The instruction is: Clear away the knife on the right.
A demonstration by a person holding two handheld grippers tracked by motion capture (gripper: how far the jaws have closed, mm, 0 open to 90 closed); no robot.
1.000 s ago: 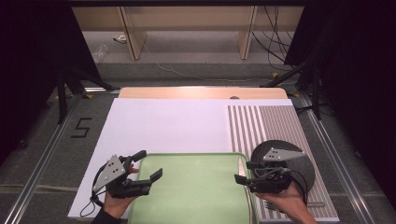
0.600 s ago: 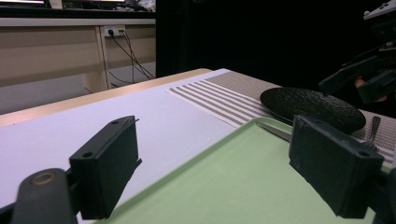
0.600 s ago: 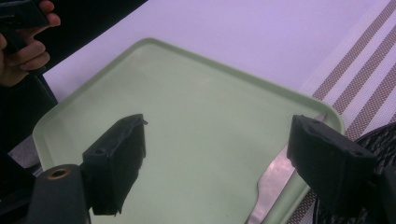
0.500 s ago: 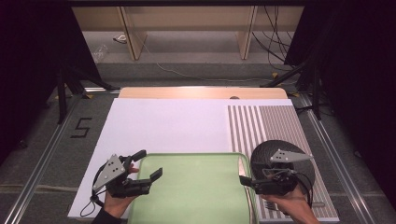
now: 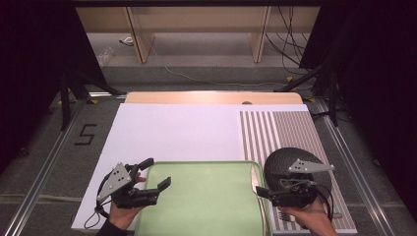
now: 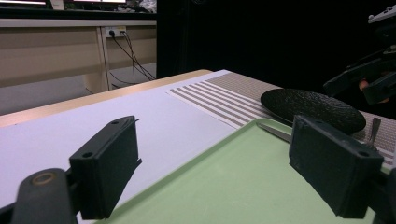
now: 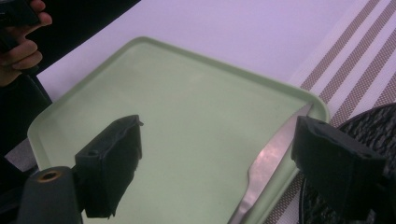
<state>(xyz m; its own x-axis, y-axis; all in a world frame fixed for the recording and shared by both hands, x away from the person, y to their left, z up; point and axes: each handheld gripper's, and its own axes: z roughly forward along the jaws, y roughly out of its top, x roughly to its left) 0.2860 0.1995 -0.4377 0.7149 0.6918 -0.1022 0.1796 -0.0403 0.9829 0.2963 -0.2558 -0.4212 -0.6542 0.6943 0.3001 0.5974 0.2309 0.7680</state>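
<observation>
A pale green tray point(image 5: 206, 196) lies at the table's near edge. A table knife point(image 5: 254, 179) rests along the tray's right rim, blade pointing away from me. My right gripper point(image 5: 263, 191) hovers just right of the knife and points left over the tray. Its jaws have just been opening and stand wide; in the right gripper view point(image 7: 217, 172) the knife point(image 7: 268, 163) lies below them, untouched. My left gripper point(image 5: 157, 172) is open at the tray's left rim. In its own view point(image 6: 215, 172) the tray's rim point(image 6: 187, 182) runs between the jaws without contact.
A black round plate point(image 5: 285, 160) sits on a striped placemat point(image 5: 275, 132) right of the tray, with a fork point(image 5: 282, 215) lying beside it near the front edge. A white mat point(image 5: 172, 132) covers the table behind the tray. Dark stands flank the table.
The right gripper has edged slightly to the right and toward the table's near edge. The left gripper and the tray have stayed where they were.
</observation>
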